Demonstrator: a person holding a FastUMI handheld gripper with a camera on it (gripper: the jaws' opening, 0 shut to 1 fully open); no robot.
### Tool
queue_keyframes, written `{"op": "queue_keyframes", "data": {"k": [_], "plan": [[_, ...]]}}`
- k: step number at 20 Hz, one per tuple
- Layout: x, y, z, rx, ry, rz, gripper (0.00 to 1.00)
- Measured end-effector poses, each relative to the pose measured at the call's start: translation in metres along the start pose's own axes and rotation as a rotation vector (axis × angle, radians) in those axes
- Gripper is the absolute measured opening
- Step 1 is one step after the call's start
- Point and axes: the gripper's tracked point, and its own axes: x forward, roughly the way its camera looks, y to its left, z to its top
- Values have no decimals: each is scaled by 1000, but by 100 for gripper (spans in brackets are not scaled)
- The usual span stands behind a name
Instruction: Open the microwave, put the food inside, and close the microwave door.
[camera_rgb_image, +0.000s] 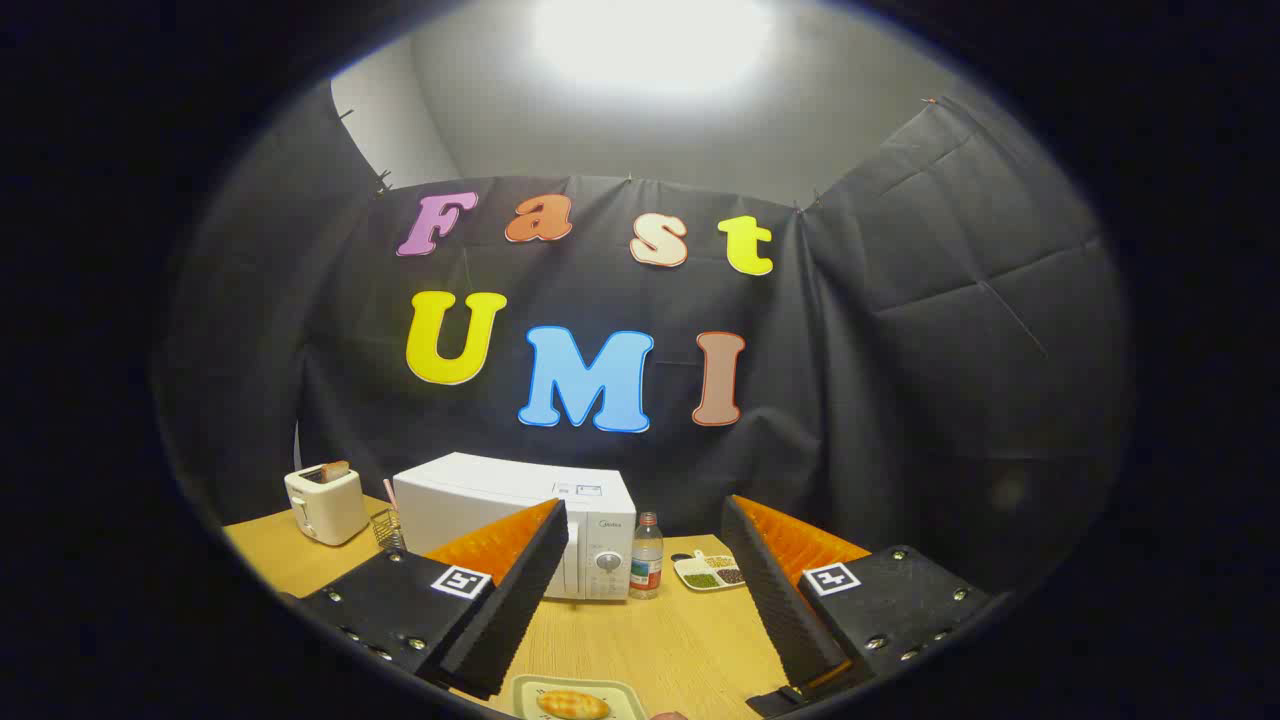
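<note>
Gripper (645, 600) camera faces the microwave (520, 520) from above the table (660, 640).

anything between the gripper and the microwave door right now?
Nothing visible. The gripper, fingers open and holding nothing, faces the microwave over bare table. The bottle stands beside the microwave's control panel, not in front of the door. The plate of food lies nearest, between the fingers.

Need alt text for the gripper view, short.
The open claw hangs above a wooden table, its fingers apart over a pale plate with a golden bread piece. Beyond them stands a closed white microwave, a clear plastic bottle beside it.
</note>
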Motion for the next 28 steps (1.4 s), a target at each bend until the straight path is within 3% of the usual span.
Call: {"op": "queue_keyframes", "data": {"k": [17,28], "plan": [[3,-12,-13,95,20,-2,98],[66,14,-29,119,26,83,98]]}}
